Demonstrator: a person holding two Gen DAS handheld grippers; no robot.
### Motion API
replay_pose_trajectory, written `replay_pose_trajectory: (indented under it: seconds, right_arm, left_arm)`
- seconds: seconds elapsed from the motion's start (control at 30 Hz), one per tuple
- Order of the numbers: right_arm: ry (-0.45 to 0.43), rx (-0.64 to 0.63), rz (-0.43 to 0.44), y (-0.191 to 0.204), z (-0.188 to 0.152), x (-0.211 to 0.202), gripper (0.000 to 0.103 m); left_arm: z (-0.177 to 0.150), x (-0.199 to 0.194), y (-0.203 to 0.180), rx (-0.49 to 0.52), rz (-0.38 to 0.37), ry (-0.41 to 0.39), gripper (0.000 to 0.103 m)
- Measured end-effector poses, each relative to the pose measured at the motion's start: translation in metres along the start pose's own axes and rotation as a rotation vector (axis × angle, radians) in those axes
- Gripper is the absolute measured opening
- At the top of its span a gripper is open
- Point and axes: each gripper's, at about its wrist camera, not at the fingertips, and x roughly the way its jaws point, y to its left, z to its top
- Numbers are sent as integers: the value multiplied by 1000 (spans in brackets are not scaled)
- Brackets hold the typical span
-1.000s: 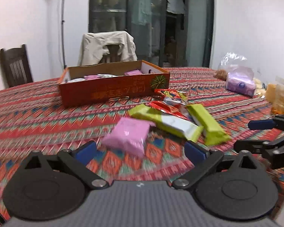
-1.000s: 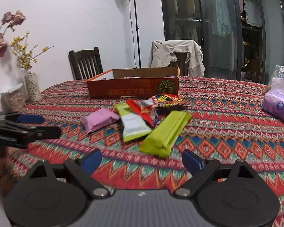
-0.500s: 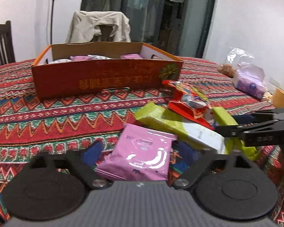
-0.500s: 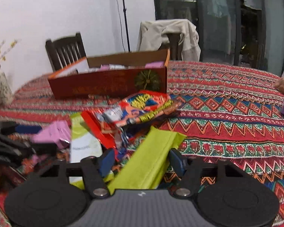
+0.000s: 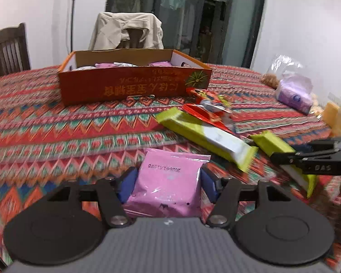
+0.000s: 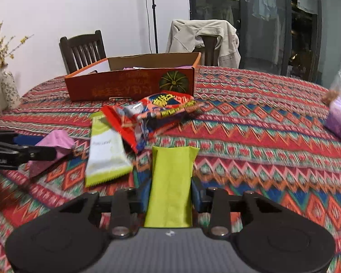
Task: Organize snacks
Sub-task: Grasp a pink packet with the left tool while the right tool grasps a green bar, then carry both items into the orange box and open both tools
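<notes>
- Patterned tablecloth (image 5: pixel 56 136), orange box (image 5: pixel 134 86) at the far side.
- Left gripper (image 5: pixel 168 182): jaws closing, blue pads at the pink packet's (image 5: pixel 168 186) edges.
- Right gripper (image 6: pixel 170 193): jaws closing around green bar (image 6: pixel 170 182).
- Finish both squeezes gently before lifting; carry clear of red wrappers (image 6: pixel 152 116) to the box.

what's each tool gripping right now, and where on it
Left tool is closing across the pink foil packet, on its two side edges. Right tool is closing across the plain green wrapper's near end.
</notes>
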Motion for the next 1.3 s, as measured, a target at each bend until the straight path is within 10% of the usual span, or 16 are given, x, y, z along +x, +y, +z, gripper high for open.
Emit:
replay_pose_trajectory:
  seconds: [0.63, 1.3]
  right_arm:
    - [-149, 21, 90, 31, -56, -123, 34]
    - [-179, -8, 182, 24, 7, -86, 35]
  left_arm:
    - [-44, -137, -53, -82, 22, -153, 62]
    - [37, -86, 3, -108, -37, -175, 62]
